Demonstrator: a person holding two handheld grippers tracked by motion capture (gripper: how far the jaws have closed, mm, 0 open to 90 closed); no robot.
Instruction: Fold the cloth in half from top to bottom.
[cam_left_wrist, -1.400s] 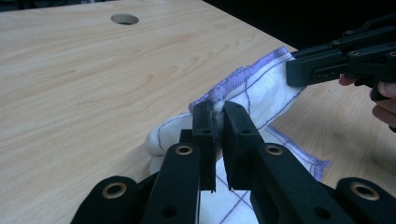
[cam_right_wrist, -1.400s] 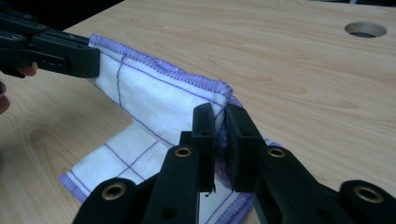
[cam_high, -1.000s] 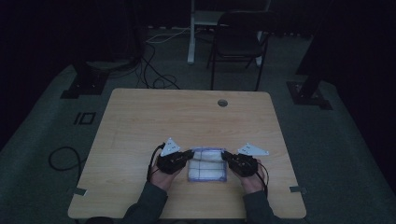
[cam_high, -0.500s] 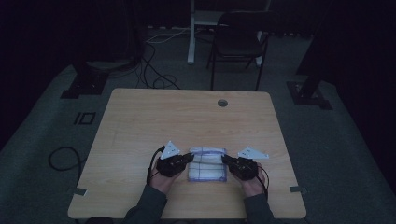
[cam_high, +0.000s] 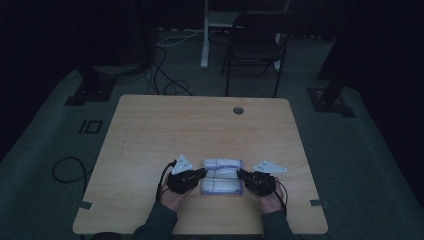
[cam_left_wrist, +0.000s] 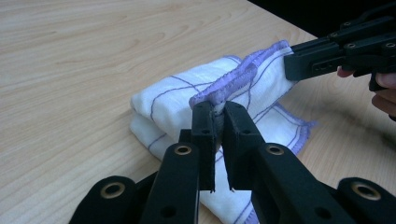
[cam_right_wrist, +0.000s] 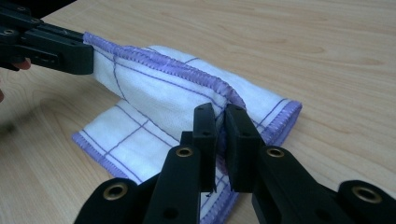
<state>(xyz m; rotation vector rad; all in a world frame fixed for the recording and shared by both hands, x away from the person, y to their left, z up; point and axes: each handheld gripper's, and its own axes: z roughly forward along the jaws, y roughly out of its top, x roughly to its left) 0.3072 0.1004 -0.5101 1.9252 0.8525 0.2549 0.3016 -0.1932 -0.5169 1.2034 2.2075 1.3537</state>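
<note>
Cloth: a white woven cloth with thin purple grid lines and a purple stitched hem (cam_high: 222, 176) lies partly folded on the near middle of the pale wooden table (cam_high: 200, 125), between the two hands.
Left gripper: the black two-jaw left gripper (cam_left_wrist: 217, 108) has its jaws almost fully closed, pinching the purple hem at one end of the cloth's raised edge; a thin strip of fabric shows between the pads.
Right gripper: the black two-jaw right gripper (cam_right_wrist: 221, 110) is likewise nearly closed on the hem at the other end of that same edge.
Edge: the hem runs taut and lifted between the two grips, while the lower layers rest flat on the wood.
Reason for the hold: gripping both ends of one edge appears meant to keep the layer straight, so it can be carried over evenly as a fold.
Hands: in the high view the left hand (cam_high: 176, 195) and the right hand (cam_high: 270, 199) sit low at either side of the cloth, probably to keep the lower layers undisturbed.
Step judged: a fold looks under way, not yet laid down.
</note>
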